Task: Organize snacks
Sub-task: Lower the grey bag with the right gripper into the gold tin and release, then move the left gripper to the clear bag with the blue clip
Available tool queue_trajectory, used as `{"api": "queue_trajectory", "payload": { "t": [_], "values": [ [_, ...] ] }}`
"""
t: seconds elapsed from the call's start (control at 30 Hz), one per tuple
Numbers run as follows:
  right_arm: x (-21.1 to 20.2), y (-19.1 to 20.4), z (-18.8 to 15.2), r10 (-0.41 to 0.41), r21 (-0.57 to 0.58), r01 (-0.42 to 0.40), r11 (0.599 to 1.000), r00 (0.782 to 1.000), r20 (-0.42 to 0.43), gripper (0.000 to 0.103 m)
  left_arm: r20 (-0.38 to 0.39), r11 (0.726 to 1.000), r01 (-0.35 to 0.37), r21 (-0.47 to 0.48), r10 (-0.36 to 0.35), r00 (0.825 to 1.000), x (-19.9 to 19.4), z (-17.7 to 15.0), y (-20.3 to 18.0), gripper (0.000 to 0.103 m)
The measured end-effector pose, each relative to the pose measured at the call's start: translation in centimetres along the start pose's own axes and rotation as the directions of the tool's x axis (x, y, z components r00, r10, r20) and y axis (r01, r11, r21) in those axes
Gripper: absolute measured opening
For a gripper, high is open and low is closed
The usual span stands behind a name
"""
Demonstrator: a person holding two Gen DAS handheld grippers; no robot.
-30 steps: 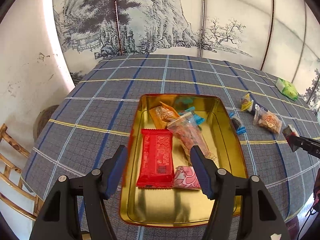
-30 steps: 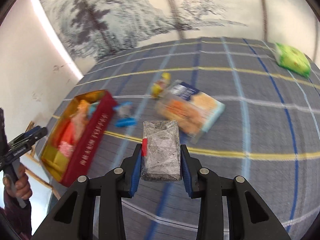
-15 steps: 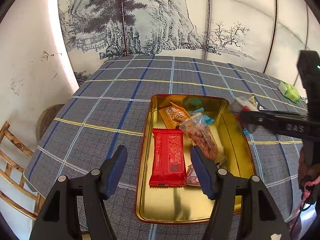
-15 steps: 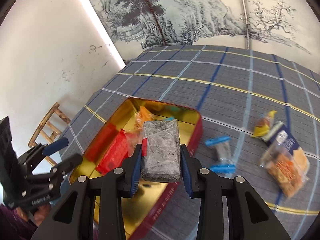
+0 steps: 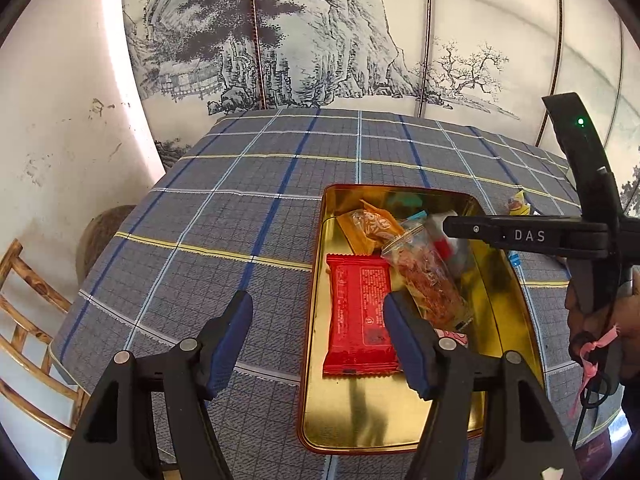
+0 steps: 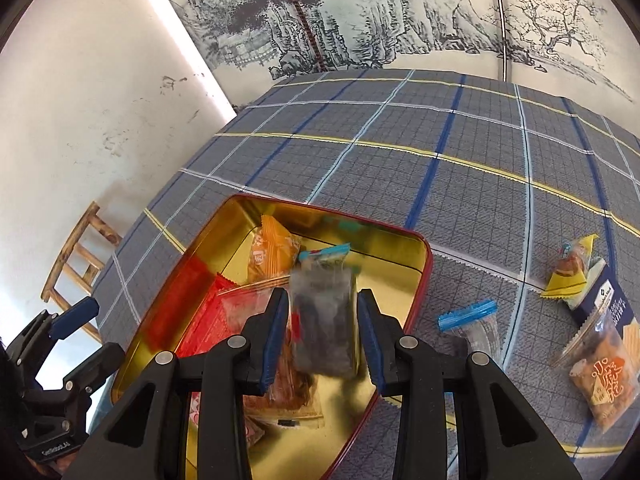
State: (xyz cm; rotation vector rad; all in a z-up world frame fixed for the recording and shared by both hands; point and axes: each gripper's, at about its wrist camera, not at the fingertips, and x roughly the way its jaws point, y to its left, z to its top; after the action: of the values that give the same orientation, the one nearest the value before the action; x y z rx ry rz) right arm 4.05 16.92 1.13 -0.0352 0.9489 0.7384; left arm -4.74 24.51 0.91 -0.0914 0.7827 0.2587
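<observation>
One ink-landscape folding screen [image 5: 320, 40] backs the table; a grey plaid tablecloth [image 6: 400, 168] covers it; the gold tin [image 6: 400, 264] holds snacks; the right gripper [image 6: 324, 332] clamps a dark snack packet [image 6: 324, 320] above it; the left gripper [image 5: 316, 340] hangs open, empty.

Ink-wash landscape screen [image 5: 320, 48] at twelve o'clock behind the plaid-clothed worktop [image 5: 224, 216], scuffed white wall [image 5: 60, 128] at nine o'clock, wooden chair [image 5: 24, 320] at eight o'clock, bright daylight
</observation>
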Motion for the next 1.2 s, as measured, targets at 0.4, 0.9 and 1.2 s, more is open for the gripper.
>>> {"api": "queue_trajectory", "payload": {
  "t": [0.4,0.9,1.2],
  "values": [
    [0.2,0.8,0.0,0.009,-0.004,-0.009,1.000,1.000,-0.002,0.037,-0.010,1.000,0.003,-0.012,-0.003,1.000,0.6,-0.4,0.7,0.064],
    [-3.4,0.5,-2.5,0.060,-0.023,-0.058,0.998,0.995,0.085,0.040,-0.001,1.000,-0.015,0.013,0.015,1.000,0.0,-0.7,0.2,0.069],
    [-7.2,-5.5,-6.2,-0.024,0.093,0.012,0.996,0.991,0.134,0.051,0.016,0.998,-0.034,0.056,0.033,0.999,-1.1,-0.7,-1.8,0.076]
  ]
}}
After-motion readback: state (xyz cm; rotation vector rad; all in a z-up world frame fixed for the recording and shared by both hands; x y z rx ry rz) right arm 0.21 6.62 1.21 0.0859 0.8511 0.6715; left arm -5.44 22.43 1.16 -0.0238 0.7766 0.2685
